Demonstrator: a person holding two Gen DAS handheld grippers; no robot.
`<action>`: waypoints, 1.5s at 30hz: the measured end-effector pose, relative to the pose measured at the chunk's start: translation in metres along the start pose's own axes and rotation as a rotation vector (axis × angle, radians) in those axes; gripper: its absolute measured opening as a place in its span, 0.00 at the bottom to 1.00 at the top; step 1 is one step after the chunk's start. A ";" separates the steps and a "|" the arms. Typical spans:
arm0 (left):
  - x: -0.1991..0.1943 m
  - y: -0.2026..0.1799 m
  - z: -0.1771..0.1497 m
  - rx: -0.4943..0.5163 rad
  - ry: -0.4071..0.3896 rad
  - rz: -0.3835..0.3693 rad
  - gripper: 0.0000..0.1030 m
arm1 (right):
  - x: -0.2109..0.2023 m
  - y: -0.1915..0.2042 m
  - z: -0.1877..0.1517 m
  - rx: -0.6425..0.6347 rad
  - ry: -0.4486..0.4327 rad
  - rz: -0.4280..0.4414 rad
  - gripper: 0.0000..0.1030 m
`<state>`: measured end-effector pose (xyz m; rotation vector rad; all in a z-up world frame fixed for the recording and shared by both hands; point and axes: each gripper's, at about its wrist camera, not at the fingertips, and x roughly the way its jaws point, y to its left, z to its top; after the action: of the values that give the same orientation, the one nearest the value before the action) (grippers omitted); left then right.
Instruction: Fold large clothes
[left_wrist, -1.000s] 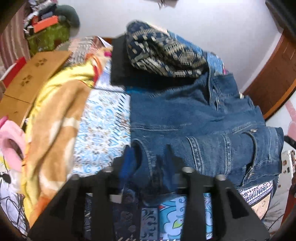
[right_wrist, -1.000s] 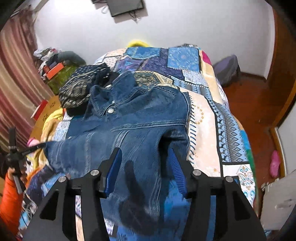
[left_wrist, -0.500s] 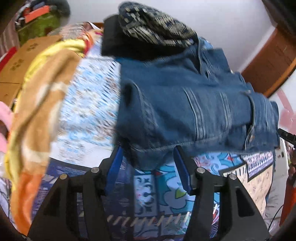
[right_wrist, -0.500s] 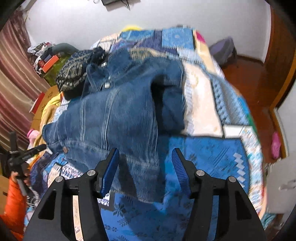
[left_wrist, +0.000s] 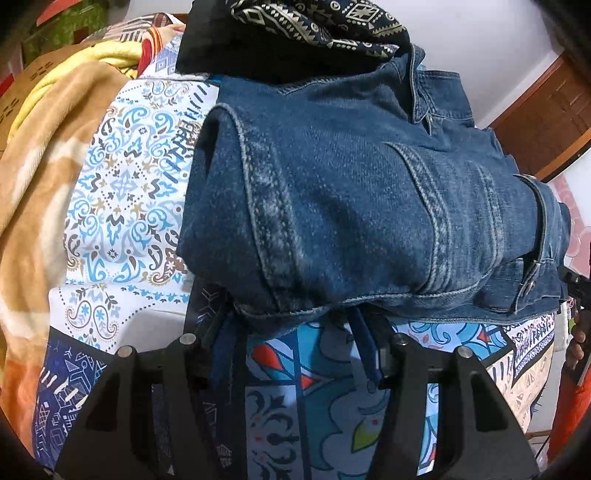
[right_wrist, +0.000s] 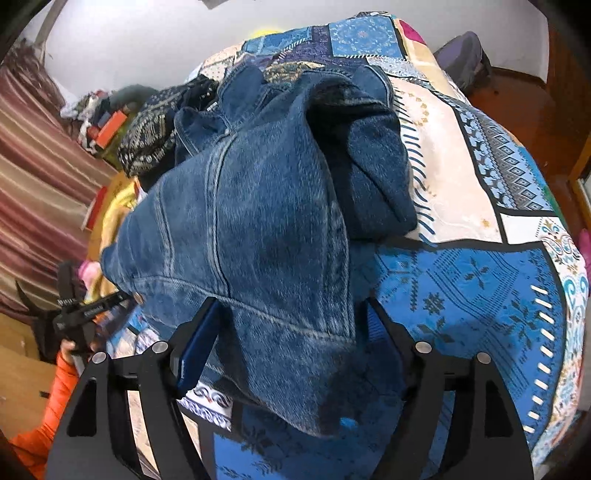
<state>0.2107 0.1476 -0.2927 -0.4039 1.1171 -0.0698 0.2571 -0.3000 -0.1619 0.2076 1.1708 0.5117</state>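
Observation:
A blue denim jacket (left_wrist: 351, 206) lies on the patterned bedspread (left_wrist: 125, 192), its lower part lifted and doubled toward the collar. It also shows in the right wrist view (right_wrist: 251, 229). My left gripper (left_wrist: 295, 332) has its jaws wide apart at the jacket's hem edge, with the denim hanging over the gap and hiding the fingertips. My right gripper (right_wrist: 291, 325) also has its jaws wide apart, with the hem corner draped between and over them. Whether either gripper pinches the cloth cannot be seen.
A dark patterned garment (left_wrist: 317, 18) lies beyond the collar. A yellow and tan blanket (left_wrist: 40, 155) lies along the left side of the bed. A wooden door (left_wrist: 546, 114) stands to the right. The other hand-held gripper (right_wrist: 85, 310) shows at the left.
The jacket's lower part has been lifted and carried toward the collar over the last second. Both cameras now sit closer under the raised denim.

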 end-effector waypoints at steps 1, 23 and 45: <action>-0.004 0.001 0.000 0.006 -0.011 0.002 0.54 | 0.000 0.002 0.000 -0.002 -0.005 0.004 0.73; -0.092 -0.046 0.025 0.113 -0.234 -0.081 0.09 | -0.044 0.065 0.020 -0.151 -0.162 0.119 0.16; 0.026 -0.005 0.147 -0.003 -0.162 0.136 0.13 | 0.045 -0.011 0.146 -0.018 -0.101 -0.057 0.22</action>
<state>0.3528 0.1775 -0.2590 -0.3295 0.9824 0.0829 0.4068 -0.2720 -0.1467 0.1819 1.0708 0.4559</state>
